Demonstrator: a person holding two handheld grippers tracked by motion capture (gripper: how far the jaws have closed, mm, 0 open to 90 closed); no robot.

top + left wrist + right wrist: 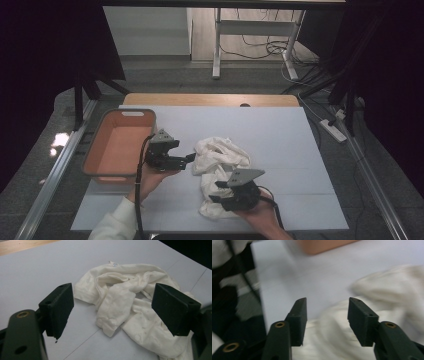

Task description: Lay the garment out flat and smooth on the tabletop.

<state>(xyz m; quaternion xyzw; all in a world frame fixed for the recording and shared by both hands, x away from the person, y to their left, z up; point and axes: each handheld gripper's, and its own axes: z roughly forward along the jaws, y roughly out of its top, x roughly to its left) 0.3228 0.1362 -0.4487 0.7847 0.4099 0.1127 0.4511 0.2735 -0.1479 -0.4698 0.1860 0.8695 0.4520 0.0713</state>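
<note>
At the near edge of the table, in the high view, the right gripper [218, 191] is held in the person's right hand [260, 212], low over the near end of a crumpled white cloth [220, 165]. In the right gripper view its two black jaws are seen spread apart, with nothing pinched between them; blurred folds of the cloth [372, 315] lie just under and beyond the jaw tips.

A little farther in and to the left, the left gripper [190, 158] is held in the left hand [150, 180], whose white sleeve [112, 225] comes in from the bottom edge. A black cable trails from it toward the person. Its jaws are pointed at the left side of the cloth. In the left gripper view the jaws are seen wide apart, framing the cloth [125, 305] without touching it; the cloth is bunched in loose folds, and a small tag is seen at its far edge.

The cloth rests on a pale sheet [280, 135] that covers most of the table, roughly at its middle, between the two grippers.

To the left of the left gripper, a salmon-coloured bin [102, 170] with a grey rim stands at the left edge of the sheet, well apart from the cloth. Nothing is seen inside it.

Beyond the sheet, a strip of the wooden tabletop [210, 100] is visible.
</note>
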